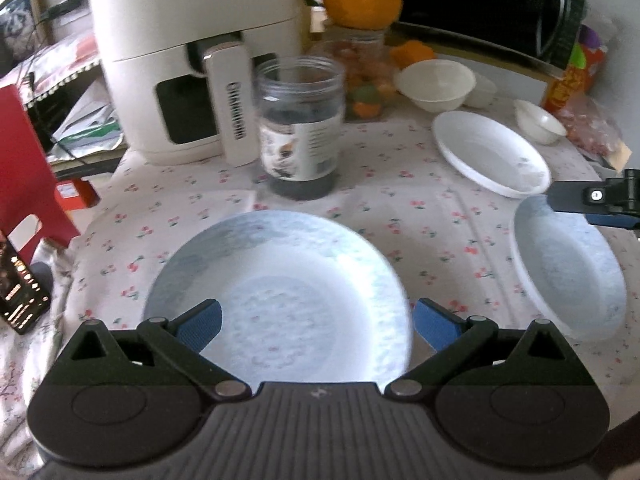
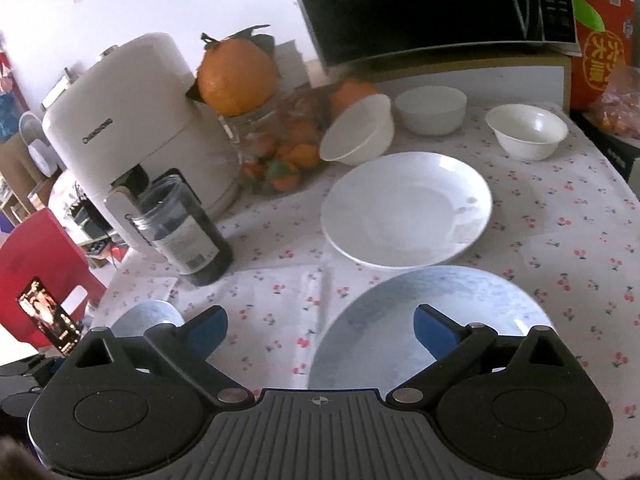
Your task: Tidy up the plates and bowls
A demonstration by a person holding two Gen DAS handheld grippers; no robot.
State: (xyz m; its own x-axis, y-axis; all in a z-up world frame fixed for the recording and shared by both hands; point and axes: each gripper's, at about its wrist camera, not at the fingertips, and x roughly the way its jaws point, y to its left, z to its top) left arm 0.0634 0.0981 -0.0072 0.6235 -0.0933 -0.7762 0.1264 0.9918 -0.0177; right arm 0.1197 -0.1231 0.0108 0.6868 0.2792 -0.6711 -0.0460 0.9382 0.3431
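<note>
Table (image 2: 560, 240), flowered cloth, carrying all the crockery listed below.

Blue plate, left (image 1: 280, 280): the largest piece as seen, lying flat directly ahead of and below the left gripper (image 1: 316, 322), its near rim running between the two blue pads. Jaws spread wide, nothing held; neither pad visibly touches the rim.

Blue plate, right (image 2: 432, 320): same pattern, flat on the cloth, directly under the right gripper (image 2: 320, 326). Only the right-hand pad hangs over it; the left-hand pad hangs over bare cloth. Jaws wide and empty. In the left wrist view this plate (image 1: 568, 272) lies well to the right, with a finger of the right gripper (image 1: 592, 200) over its far rim.

White plate (image 2: 406, 208): just beyond the right blue plate, their rims near or meeting. Plainly closer to the right hand.

Bowls, three, white: one tipped on its side (image 2: 356, 130) against a jar of fruit, one upright (image 2: 430, 110), one upright nearer the right edge (image 2: 526, 130). All behind the white plate, right hand nearer.

Judgement: each hand has its own blue plate in front; a round plate offers no long axis, so the grip would turn on reaching a rim edge-on.
</note>
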